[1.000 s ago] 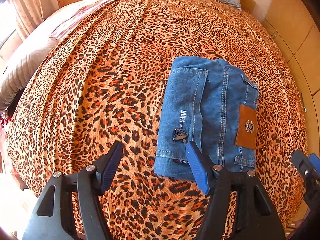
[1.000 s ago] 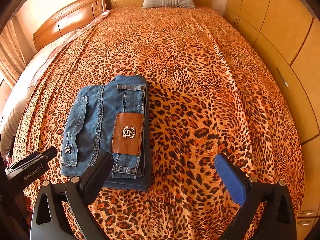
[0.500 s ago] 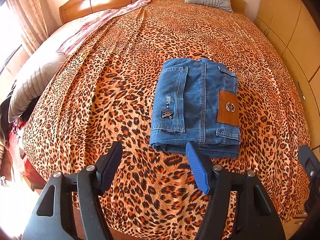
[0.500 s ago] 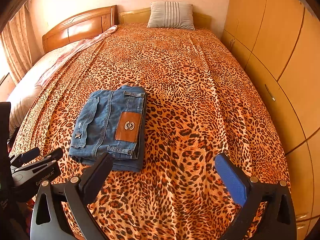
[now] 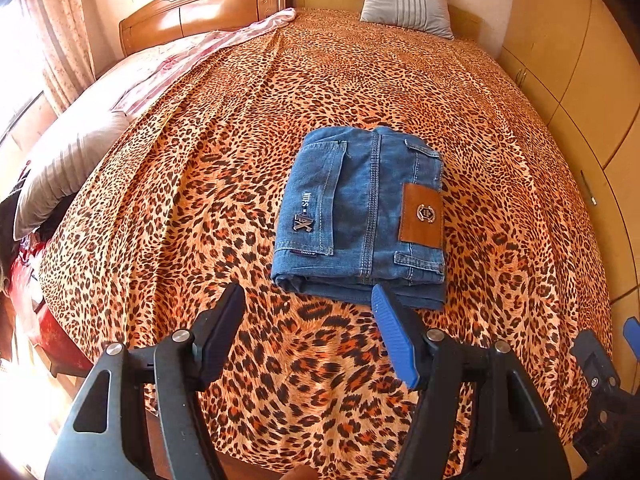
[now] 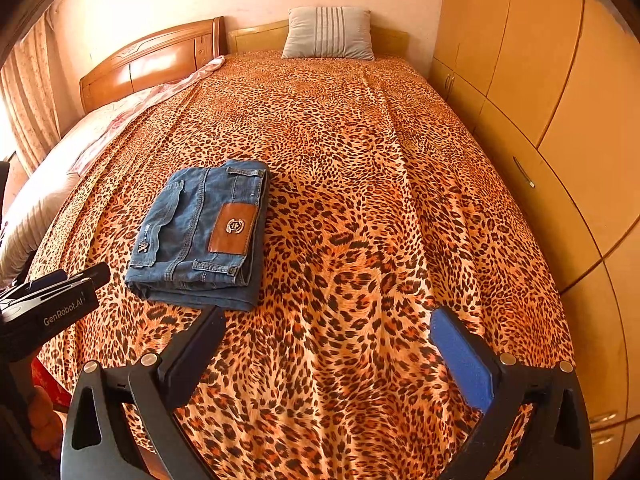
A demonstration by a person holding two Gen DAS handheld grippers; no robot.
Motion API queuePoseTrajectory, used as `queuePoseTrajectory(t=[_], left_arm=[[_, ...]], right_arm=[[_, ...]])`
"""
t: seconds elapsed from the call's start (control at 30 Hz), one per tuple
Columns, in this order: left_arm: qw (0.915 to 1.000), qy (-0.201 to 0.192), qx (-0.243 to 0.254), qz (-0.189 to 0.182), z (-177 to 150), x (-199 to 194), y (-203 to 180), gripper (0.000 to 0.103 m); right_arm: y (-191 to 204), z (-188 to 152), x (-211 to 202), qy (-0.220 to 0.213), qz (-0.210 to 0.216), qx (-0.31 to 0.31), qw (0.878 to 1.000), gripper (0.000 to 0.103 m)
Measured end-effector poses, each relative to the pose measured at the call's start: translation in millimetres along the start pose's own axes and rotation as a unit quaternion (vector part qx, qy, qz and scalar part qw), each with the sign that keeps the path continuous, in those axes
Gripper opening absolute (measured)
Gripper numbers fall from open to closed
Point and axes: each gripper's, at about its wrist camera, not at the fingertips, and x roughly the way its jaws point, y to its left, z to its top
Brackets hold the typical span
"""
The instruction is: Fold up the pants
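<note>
while both claws (image 5: pixel 308 320) (image 6: pixel 328 332) gape wide and empty, folded pants (image 5: pixel 364 212) lie near the bedspread's (image 6: pixel 380 160) foot edge

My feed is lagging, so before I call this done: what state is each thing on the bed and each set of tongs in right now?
jeans: folded into a compact stack, lying flat on the bedspread, leather patch facing up, nothing touching them.
left tongs: open, empty, short of the jeans' near edge.
right tongs: open, empty, over bare bedspread, right of the jeans.
leopard bedspread: spread over the bed, lightly creased.
striped pillow: propped against the headboard.
</note>
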Motion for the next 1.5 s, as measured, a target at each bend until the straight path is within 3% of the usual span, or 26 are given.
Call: queuePoseTrajectory(t=[0.63, 1.5], left_arm=[[0.9991, -0.009, 0.028, -0.031, -4.7, -9.0, -35.3, 0.065], [0.9976, 0.002, 0.052, -0.044, -9.0, -7.0, -51.6, 0.065]], right_arm=[[-34.6, -5.5, 9.4, 0.016, -0.022, 0.019, 0.999, 0.103], [-40.4, -8.7, 17.6, 0.031, -0.018, 0.024, 0.999, 0.103]])
